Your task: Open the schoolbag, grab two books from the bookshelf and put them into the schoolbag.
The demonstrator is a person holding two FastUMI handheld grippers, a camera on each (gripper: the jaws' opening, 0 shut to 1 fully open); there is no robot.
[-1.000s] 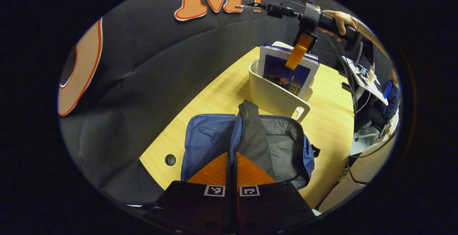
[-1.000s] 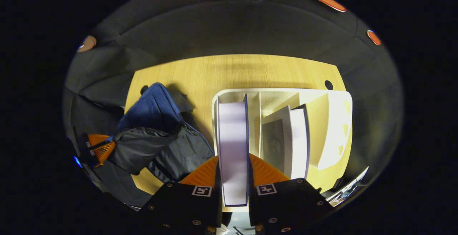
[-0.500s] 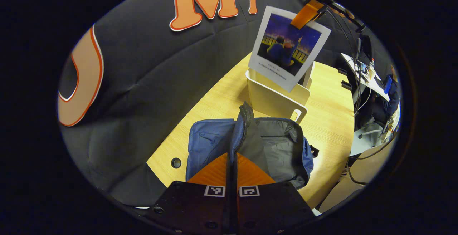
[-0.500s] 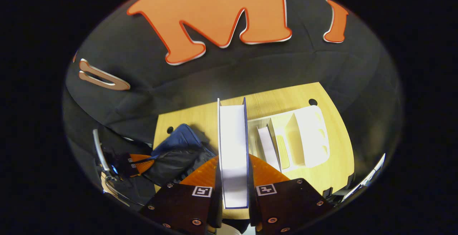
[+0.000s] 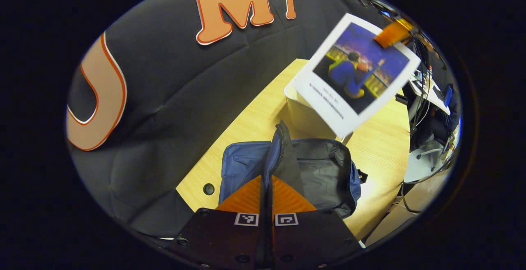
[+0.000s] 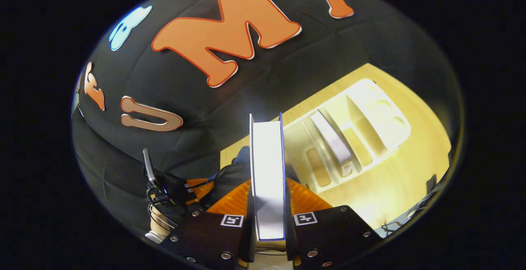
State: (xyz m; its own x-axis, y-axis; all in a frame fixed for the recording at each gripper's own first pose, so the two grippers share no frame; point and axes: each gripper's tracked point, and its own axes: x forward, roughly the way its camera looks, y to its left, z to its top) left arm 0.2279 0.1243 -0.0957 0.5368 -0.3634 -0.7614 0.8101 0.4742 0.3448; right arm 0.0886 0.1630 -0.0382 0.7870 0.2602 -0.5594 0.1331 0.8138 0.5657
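The blue schoolbag (image 5: 246, 163) lies on the wooden table with its grey-lined mouth (image 5: 324, 167) open. My left gripper (image 5: 266, 181) is shut on the bag's zippered flap (image 5: 281, 146) and holds it upright. In the left gripper view a book (image 5: 353, 72) with a night-scene cover hangs tilted in the air above the white bookshelf (image 5: 304, 118), pinched at its top corner by the right gripper (image 5: 392, 33). In the right gripper view that book (image 6: 267, 159) shows edge-on between the fingers of my right gripper (image 6: 268, 190). Another book (image 6: 333, 140) stands in the bookshelf (image 6: 386, 114).
The wooden table (image 5: 254, 114) has a cable hole (image 5: 208, 188) near the bag. Black booth cloth bounds the table's back and left. To the right are cables and a desk area (image 5: 427, 93). The left gripper and the hand holding it (image 6: 172, 192) show beside the bag.
The right gripper has lifted the book out of the bookshelf, raised it and tilted it over toward the schoolbag. The left gripper has kept hold of the flap.
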